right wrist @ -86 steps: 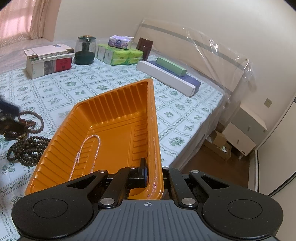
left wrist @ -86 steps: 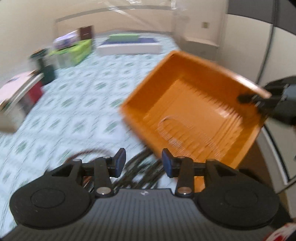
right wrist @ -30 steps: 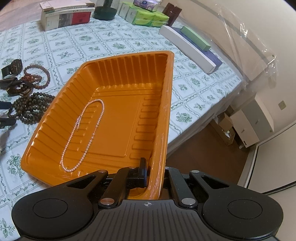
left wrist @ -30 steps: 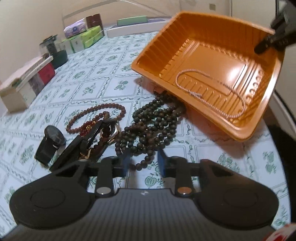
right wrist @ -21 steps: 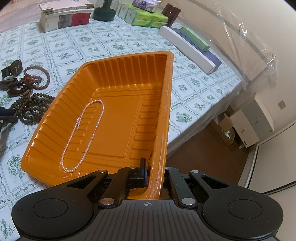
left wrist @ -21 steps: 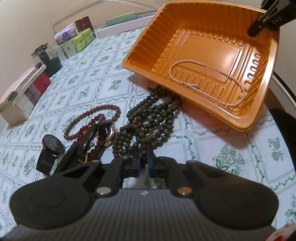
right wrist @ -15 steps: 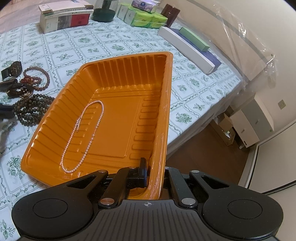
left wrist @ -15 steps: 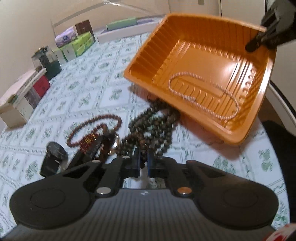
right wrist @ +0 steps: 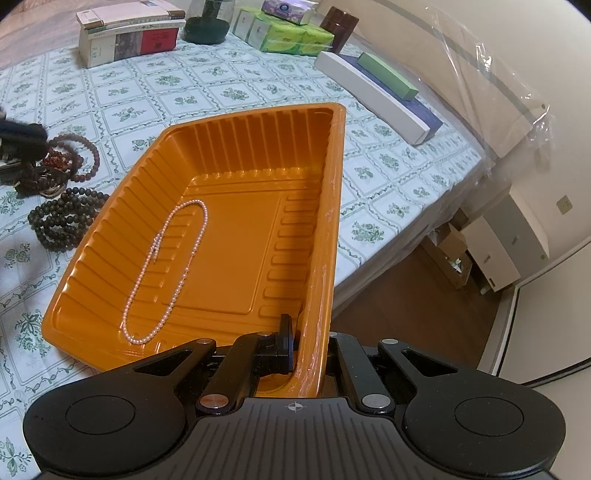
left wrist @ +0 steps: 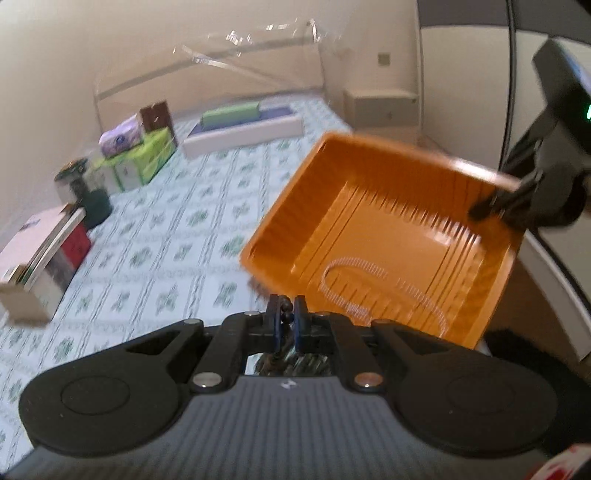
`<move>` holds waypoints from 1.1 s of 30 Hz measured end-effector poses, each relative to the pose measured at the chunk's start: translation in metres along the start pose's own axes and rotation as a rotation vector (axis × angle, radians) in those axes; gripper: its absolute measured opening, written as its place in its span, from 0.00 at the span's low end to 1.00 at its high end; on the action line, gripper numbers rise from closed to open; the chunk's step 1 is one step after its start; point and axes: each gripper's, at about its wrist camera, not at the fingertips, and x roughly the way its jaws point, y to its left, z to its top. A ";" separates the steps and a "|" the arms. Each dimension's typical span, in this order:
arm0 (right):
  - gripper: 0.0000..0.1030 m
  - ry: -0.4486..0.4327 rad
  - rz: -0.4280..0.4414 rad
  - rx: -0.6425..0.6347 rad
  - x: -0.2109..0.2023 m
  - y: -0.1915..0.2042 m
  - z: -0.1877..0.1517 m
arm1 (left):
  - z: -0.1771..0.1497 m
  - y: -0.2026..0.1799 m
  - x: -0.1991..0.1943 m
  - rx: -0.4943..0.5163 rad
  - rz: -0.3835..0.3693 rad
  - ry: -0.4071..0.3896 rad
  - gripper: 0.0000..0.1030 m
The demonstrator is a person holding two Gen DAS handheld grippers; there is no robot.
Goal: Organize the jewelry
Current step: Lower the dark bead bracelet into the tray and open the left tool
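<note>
My left gripper [left wrist: 286,317] is shut on the dark bead necklace [left wrist: 283,314], with one bead showing between the pads and more strand hanging below. The view is blurred. In the right wrist view most of that necklace [right wrist: 62,218] still lies heaped on the bed beside the orange tray [right wrist: 236,229], and a blurred dark finger [right wrist: 24,133] shows at the left edge. My right gripper [right wrist: 295,343] is shut on the tray's near rim and holds the tray tilted. A pearl necklace [right wrist: 173,258] lies inside it. Reddish bead bracelets [right wrist: 79,155] lie further left.
The bed has a green-patterned cover [right wrist: 221,92]. At its far side stand a stack of books [right wrist: 125,33], a dark jar [right wrist: 208,22], green tissue packs [right wrist: 291,33] and a long white box [right wrist: 373,96]. The bed's edge and wooden floor [right wrist: 417,295] are to the right.
The left gripper closed on the near end of the dark beads, then rose and tipped up, so the bead heap left its view. The right gripper and tray stayed put.
</note>
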 end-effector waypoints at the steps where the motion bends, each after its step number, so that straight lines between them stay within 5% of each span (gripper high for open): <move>1: 0.04 0.000 0.000 0.001 0.000 0.000 0.000 | 0.004 -0.002 -0.001 -0.002 -0.012 -0.011 0.06; 7: 0.04 -0.003 0.004 0.008 0.000 -0.002 0.000 | 0.020 -0.025 0.011 0.003 -0.089 -0.042 0.06; 17: 0.04 0.000 0.011 0.015 0.002 -0.003 -0.001 | 0.009 -0.053 0.047 0.007 -0.168 0.020 0.06; 20: 0.04 -0.001 0.012 0.016 0.002 -0.003 -0.001 | 0.007 -0.053 0.046 -0.012 -0.183 0.015 0.26; 33: 0.04 0.002 0.011 0.016 0.003 -0.002 -0.002 | -0.040 0.004 0.009 -0.125 0.027 0.062 0.28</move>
